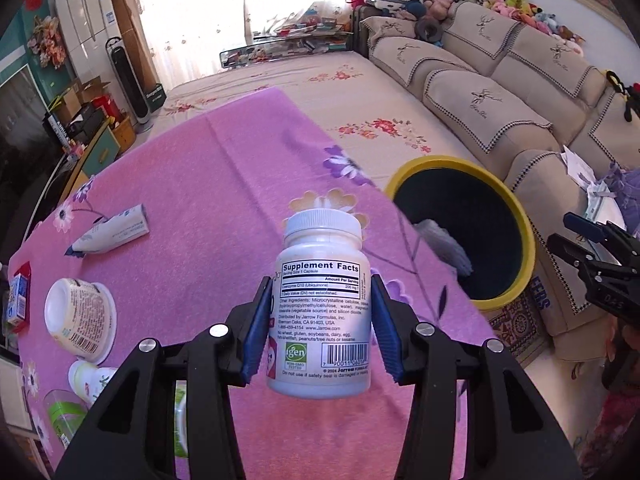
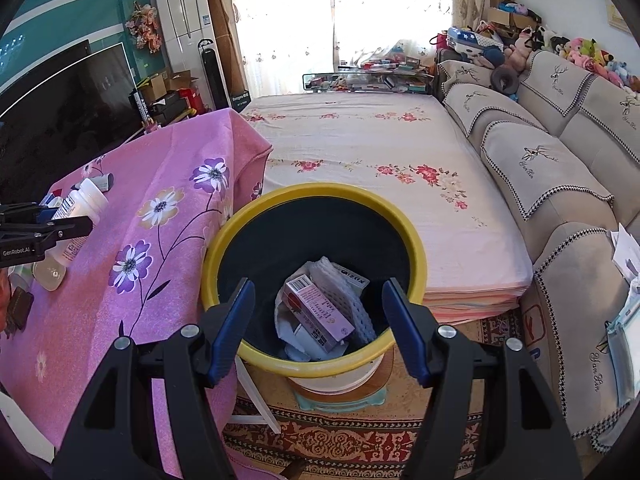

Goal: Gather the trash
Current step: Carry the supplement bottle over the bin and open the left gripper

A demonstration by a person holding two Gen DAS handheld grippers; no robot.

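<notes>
My left gripper (image 1: 320, 284) is shut on a white supplement bottle (image 1: 320, 308) with a screw cap, held above the pink flowered tablecloth (image 1: 208, 168). The right wrist view shows the same bottle (image 2: 86, 204) in that gripper (image 2: 48, 220) at the far left. A black bin with a yellow rim (image 1: 524, 232) stands to the right of the table. My right gripper (image 2: 318, 284) hovers open over the bin's yellow rim (image 2: 312, 190), nothing between its blue pads. Inside lie a pink box (image 2: 320, 316) and white foam netting (image 2: 356, 304).
On the cloth lie a white tube (image 1: 112, 232), a tipped white cup (image 1: 80, 320), a small white bottle (image 1: 90, 380) and a small box (image 1: 18, 300). A beige sofa (image 1: 500, 100) runs along the right, a flowered sheet (image 2: 360, 140) beyond the bin, a TV (image 2: 60, 112) at left.
</notes>
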